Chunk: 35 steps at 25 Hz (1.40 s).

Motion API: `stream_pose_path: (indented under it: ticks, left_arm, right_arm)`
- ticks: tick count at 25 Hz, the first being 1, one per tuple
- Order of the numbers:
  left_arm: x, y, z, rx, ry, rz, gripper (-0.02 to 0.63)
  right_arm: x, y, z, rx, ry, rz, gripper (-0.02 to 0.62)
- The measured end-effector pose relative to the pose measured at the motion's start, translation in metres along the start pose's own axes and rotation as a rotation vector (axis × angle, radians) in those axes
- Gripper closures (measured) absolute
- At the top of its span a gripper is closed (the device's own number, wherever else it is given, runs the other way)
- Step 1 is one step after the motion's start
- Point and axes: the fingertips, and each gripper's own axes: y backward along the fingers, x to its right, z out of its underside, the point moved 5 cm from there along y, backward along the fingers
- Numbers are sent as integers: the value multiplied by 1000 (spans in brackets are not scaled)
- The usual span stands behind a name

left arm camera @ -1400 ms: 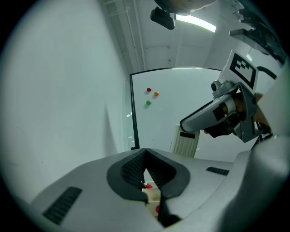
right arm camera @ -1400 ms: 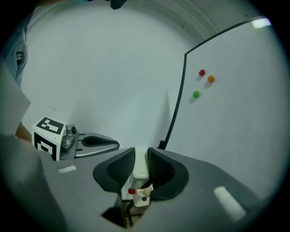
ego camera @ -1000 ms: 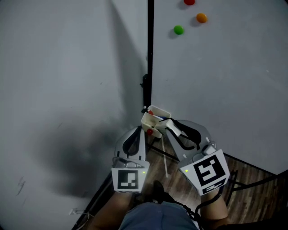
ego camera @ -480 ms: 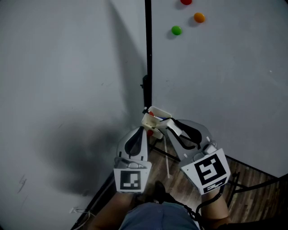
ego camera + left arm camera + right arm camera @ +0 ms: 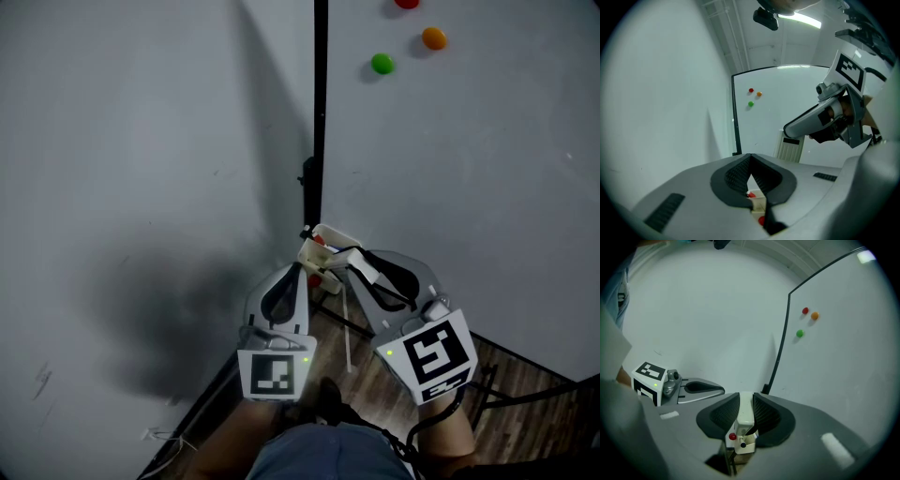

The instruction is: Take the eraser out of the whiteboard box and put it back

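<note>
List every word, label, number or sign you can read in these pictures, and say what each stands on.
None can be read. The left gripper and right gripper carry only black-and-white square marker patterns, not letters; the whiteboard bears three coloured magnets, no writing.

You are working in dim light under a glaring ceiling lamp (image 5: 802, 18). A shadow (image 5: 164, 319) is darkening the wall (image 5: 122, 112), and gripper view edges are warping.
</note>
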Motion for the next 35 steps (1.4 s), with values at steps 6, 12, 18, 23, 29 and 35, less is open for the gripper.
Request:
stream_pose_path:
  ticks: [6, 12, 18, 23, 29, 35]
  left_arm:
    - [-5, -9, 6, -3, -9, -5, 600]
    - [-17, -20, 14, -17, -1, -27, 600]
    - [-29, -29, 27, -41, 6, -47, 600]
    - [-39, -40, 41, -68, 19, -61, 600]
    - [-46, -53, 50, -76, 31, -64, 600]
    - [-54, -63, 60, -89, 49, -66, 600]
  right_arm:
    - [7, -16, 4, -12, 2, -20, 500]
    - [13, -38, 11, -35, 1, -44, 500]
    - [16, -64, 25, -71, -8, -79, 500]
    - [19, -87, 42, -116, -13, -99, 500]
    - [19, -110, 62, -181, -11, -123, 500]
    - [16, -128, 77, -237, -4, -155, 499]
